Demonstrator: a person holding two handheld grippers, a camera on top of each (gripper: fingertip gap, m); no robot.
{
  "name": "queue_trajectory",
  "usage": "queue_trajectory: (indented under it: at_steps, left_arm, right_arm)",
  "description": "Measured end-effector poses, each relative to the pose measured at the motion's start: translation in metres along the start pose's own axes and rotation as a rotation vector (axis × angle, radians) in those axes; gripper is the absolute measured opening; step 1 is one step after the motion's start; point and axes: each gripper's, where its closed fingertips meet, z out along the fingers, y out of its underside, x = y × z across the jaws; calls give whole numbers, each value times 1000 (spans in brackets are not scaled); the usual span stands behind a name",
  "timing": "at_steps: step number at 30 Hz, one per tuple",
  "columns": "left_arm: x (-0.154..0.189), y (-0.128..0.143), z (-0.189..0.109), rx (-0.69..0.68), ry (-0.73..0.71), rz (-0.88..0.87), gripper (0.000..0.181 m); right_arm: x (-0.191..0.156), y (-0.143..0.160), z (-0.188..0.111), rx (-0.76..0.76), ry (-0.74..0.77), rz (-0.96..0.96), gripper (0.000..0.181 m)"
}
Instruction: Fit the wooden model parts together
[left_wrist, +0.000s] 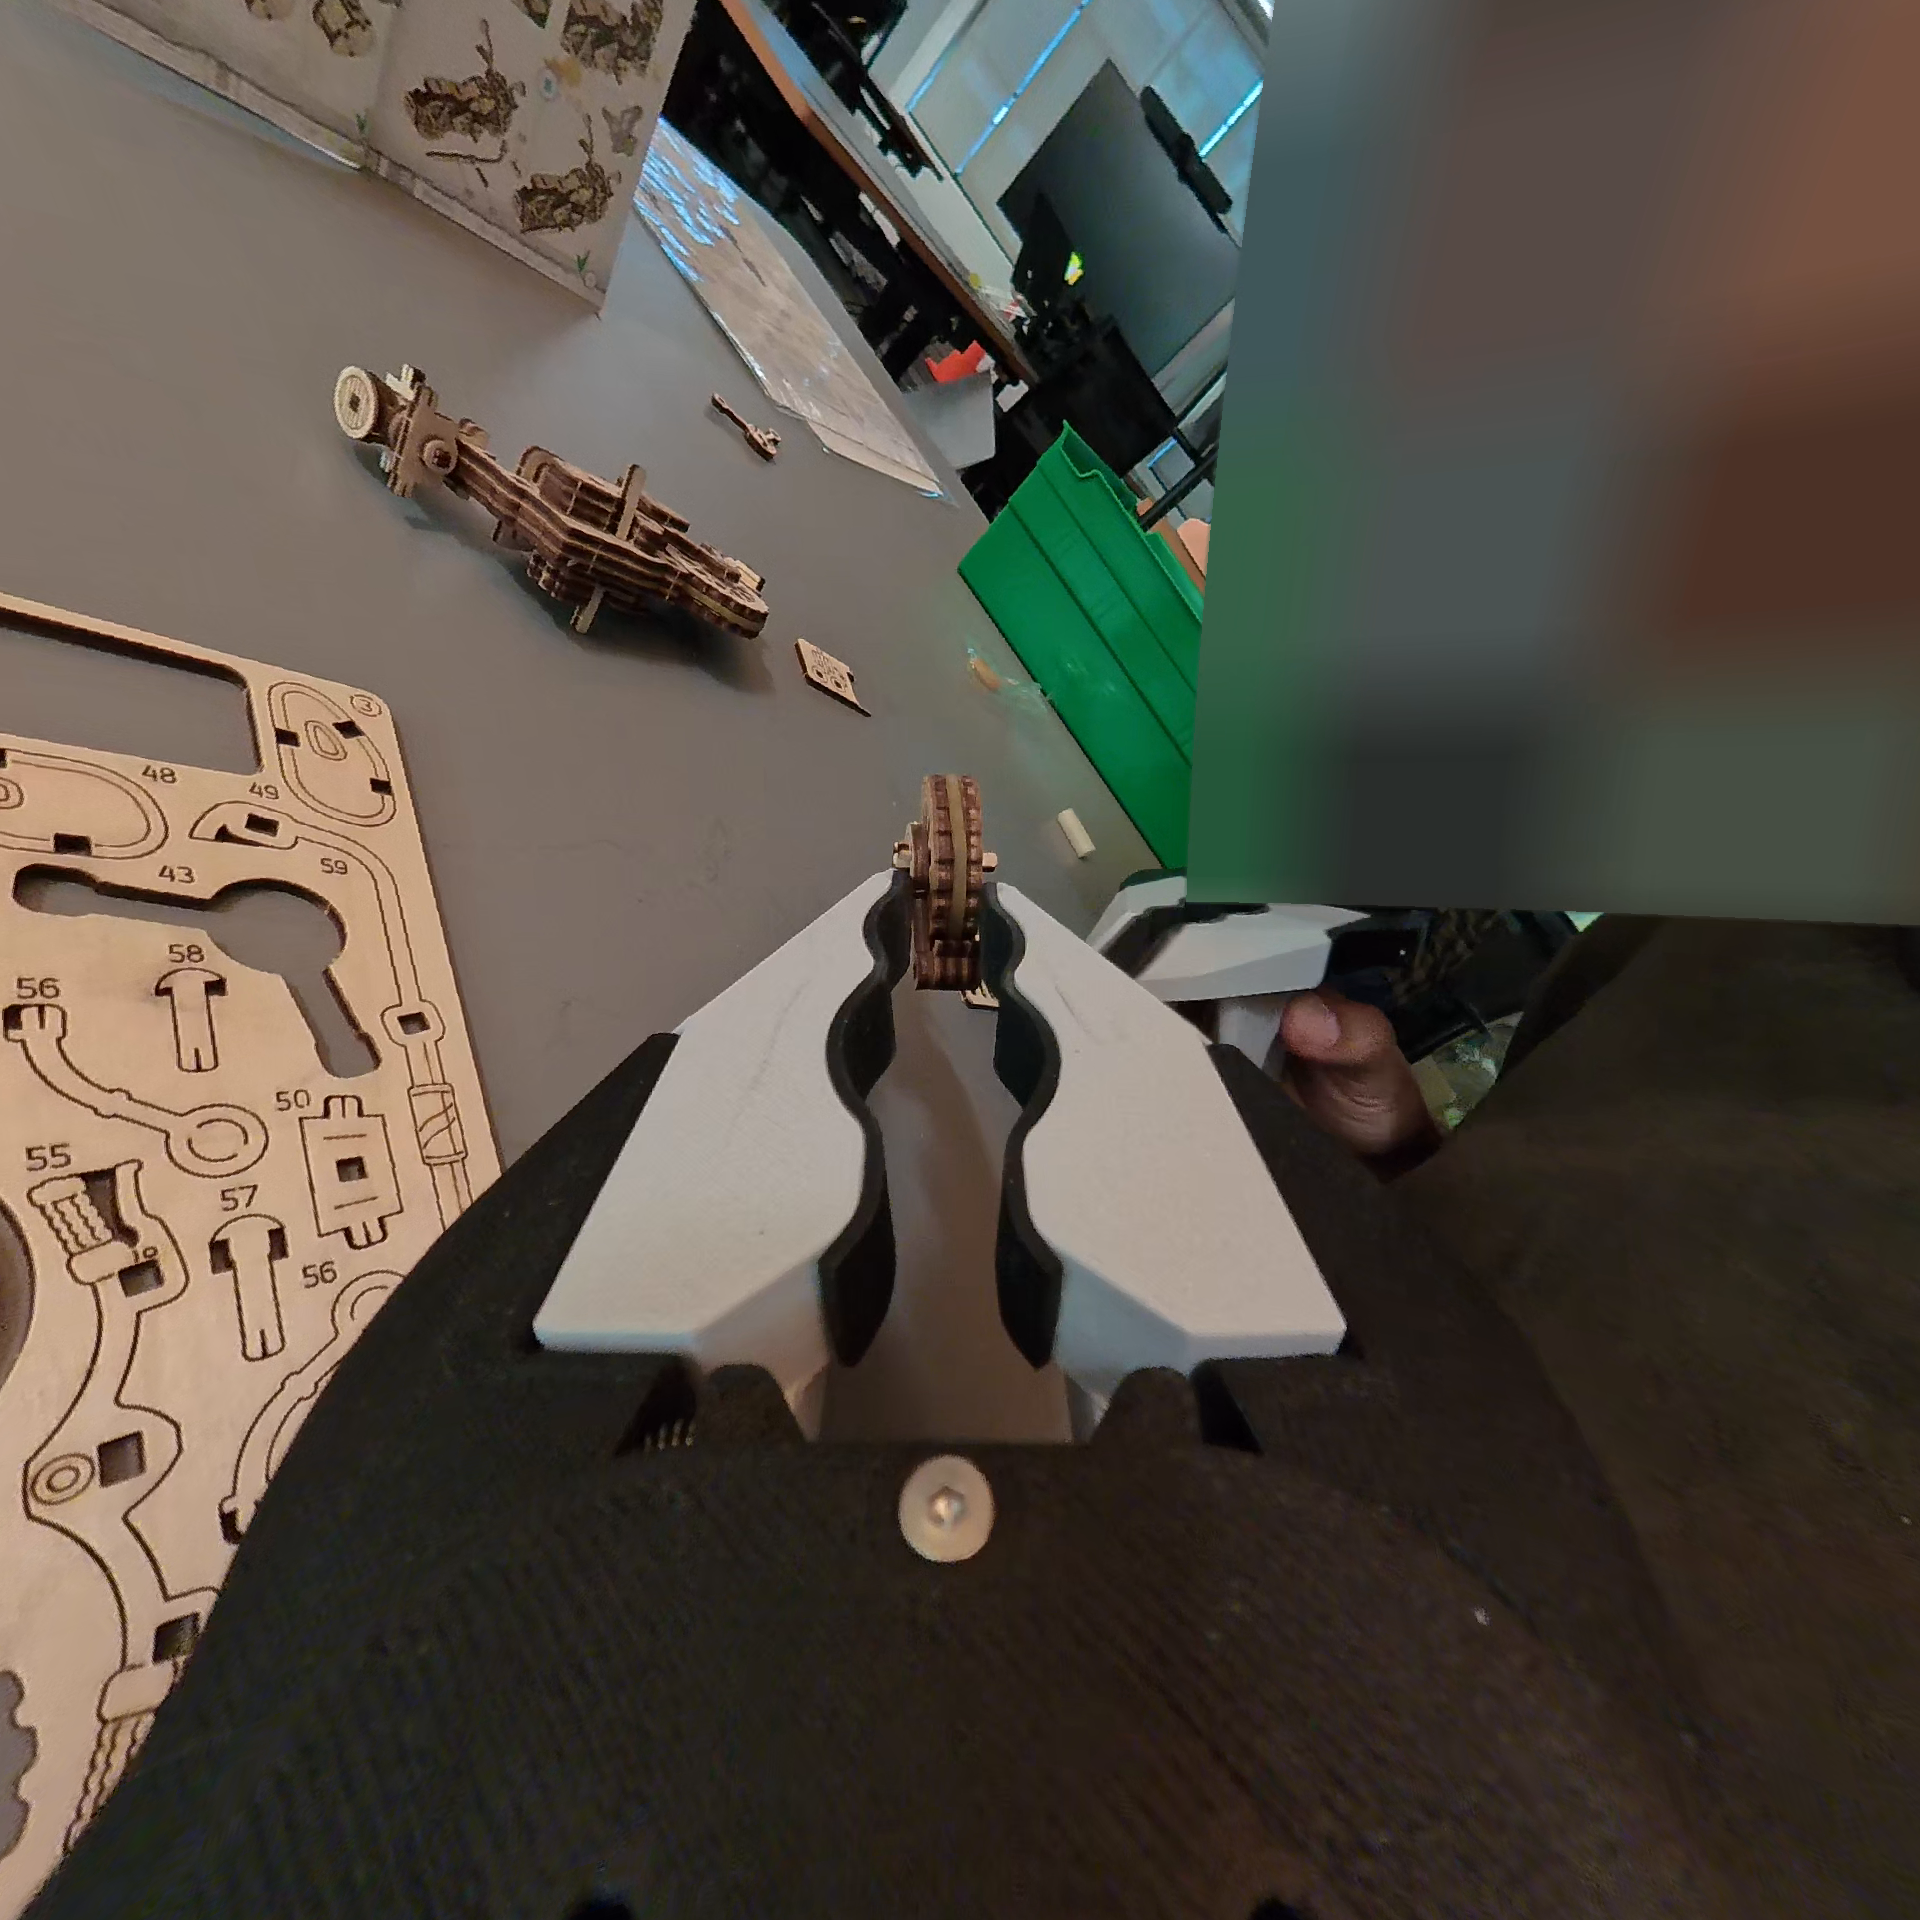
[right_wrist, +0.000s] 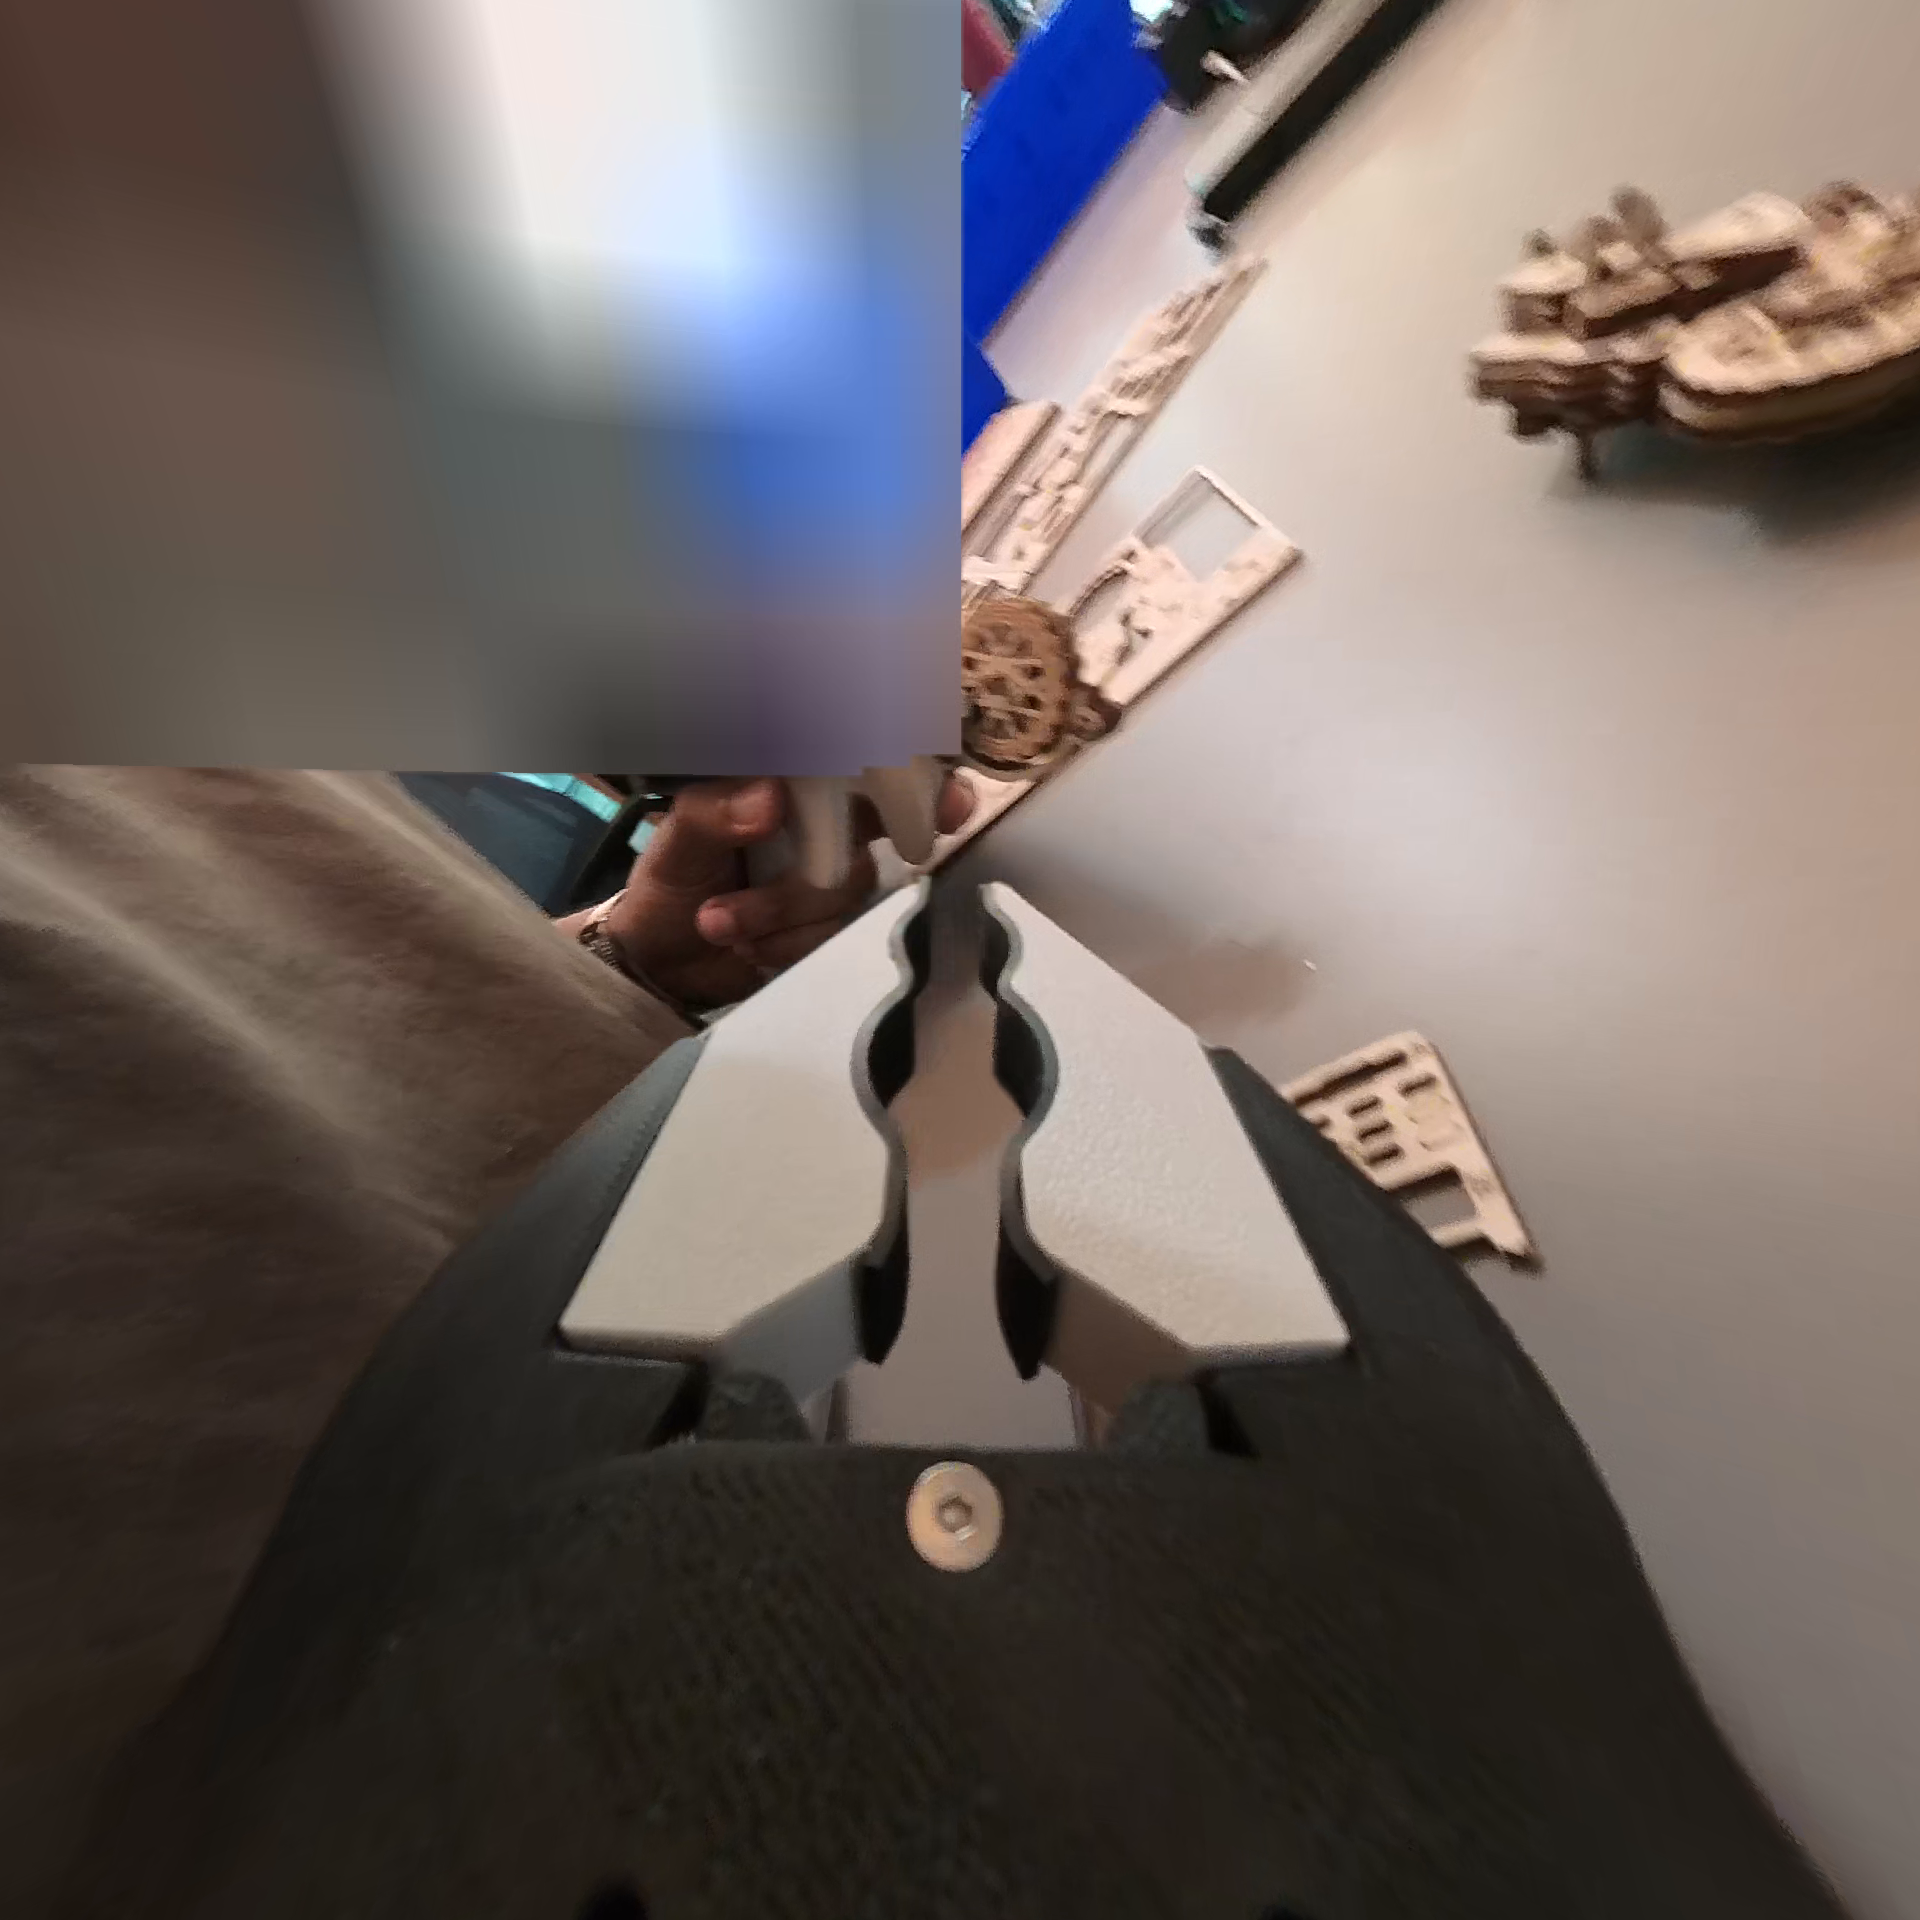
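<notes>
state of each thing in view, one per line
left tongs: shut on wooden wheel
wooden wheel: upright, pinched at the tips
right tongs: nearly closed, holding nothing visible
half-built model: lying on table, untouched
parts sheet: flat, some pieces punched out

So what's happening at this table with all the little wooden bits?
A person is building a wooden model kit with a hand-held gripper in each hand. The left hand-held gripper is shut on a small layered wooden wheel, held upright over the grey table. The right hand-held gripper holds nothing visible. A half-built model and a sheet of cut-out parts lie on the table.
</notes>
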Motion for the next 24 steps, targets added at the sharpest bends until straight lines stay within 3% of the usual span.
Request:
queue_trajectory:
  at_steps: [4, 9, 11, 14, 18, 24]
  left_arm:
    - [2, -3, -2, 18, 17, -12, 10]
    - [3, -3, -5, 30, 20, -39, 10]
    - [5, -3, -7, 33, 24, -49, 10]
    - [8, 1, -11, 13, 37, -74, 10]
    - [4, 2, -16, 4, 30, -112, 10]
    - [5, -1, -21, 25, 31, -89, 10]
  right_arm:
    - [-9, -15, -8, 65, 12, -161, 13]
    - [26, -80, -38, 64, 295, -475, 30]
    - [61, -114, -56, -9, 482, -648, 31]
    - [139, -151, -73, -207, 697, -855, 31]
    - [214, -173, -74, -390, 725, -806, 32]
    - [254, -182, -81, -480, 720, -702, 35]
